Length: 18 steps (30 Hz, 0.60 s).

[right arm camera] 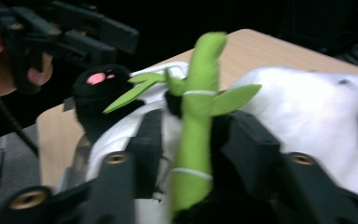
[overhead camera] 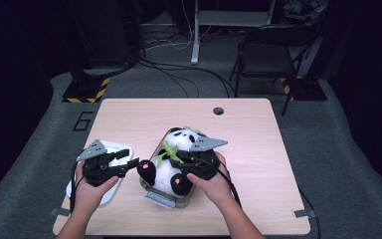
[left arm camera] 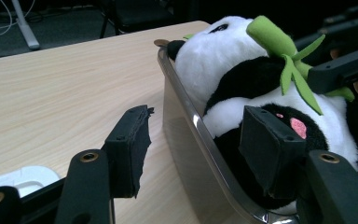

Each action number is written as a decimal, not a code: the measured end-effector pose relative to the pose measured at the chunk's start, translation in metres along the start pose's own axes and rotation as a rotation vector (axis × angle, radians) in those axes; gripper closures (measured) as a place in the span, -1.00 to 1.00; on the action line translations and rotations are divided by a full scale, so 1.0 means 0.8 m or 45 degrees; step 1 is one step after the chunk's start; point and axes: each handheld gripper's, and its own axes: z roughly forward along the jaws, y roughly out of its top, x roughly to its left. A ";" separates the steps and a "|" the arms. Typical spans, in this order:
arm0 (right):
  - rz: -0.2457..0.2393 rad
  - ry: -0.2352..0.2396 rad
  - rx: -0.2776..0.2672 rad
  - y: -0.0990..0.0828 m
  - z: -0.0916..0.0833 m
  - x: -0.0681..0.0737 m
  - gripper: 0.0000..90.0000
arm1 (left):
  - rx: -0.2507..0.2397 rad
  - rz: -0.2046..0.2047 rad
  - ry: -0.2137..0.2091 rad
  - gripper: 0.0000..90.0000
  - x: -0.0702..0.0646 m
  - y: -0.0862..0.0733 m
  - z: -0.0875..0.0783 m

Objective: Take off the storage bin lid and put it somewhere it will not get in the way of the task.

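From above, a plush panda (overhead camera: 171, 159) lies on its back in a metal tray (overhead camera: 160, 197) near the front of a wooden table (overhead camera: 258, 144), with the left gripper (overhead camera: 132, 164) at its pink-soled foot and the right gripper (overhead camera: 181, 160) over its belly; a white lid (overhead camera: 110, 147) lies under the left hand. In the left gripper view, the spread jaws straddle the tray's rim (left arm camera: 200, 126), one pad outside, one against the panda's black leg (left arm camera: 289, 123). In the right gripper view, the jaws stand apart on either side of the green bamboo stalk (right arm camera: 196, 121), not visibly pressing it.
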 end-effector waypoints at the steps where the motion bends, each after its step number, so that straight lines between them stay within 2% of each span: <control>1: 0.004 -0.016 -0.012 0.001 -0.001 -0.001 0.08 | 0.001 0.001 -0.003 -0.07 0.000 0.000 0.001; 4: 0.023 -0.015 -0.055 0.004 -0.005 -0.010 -0.03 | -0.005 0.003 -0.003 -0.07 0.000 0.000 0.002; 7: 0.031 -0.047 -0.076 0.008 -0.008 -0.017 -0.03 | 0.001 0.004 -0.005 -0.07 -0.001 0.000 0.003; 9: 0.019 -0.062 -0.051 0.010 -0.005 -0.023 -0.03 | 0.005 0.004 -0.009 -0.07 -0.001 -0.001 0.004; 10: 0.036 -0.057 -0.037 0.011 -0.004 -0.024 -0.03 | 0.013 0.008 -0.012 -0.07 -0.001 -0.001 0.005; 15: 0.040 -0.068 0.002 0.009 0.004 -0.033 -0.05 | 0.038 0.019 -0.007 -0.07 -0.004 -0.007 0.011; 16: 0.057 -0.079 0.011 0.008 0.006 -0.036 -0.04 | 0.041 0.025 -0.005 -0.07 -0.004 -0.008 0.012; 18: 0.049 -0.093 0.022 0.007 0.008 -0.038 -0.02 | 0.052 0.031 -0.005 -0.07 -0.004 -0.009 0.014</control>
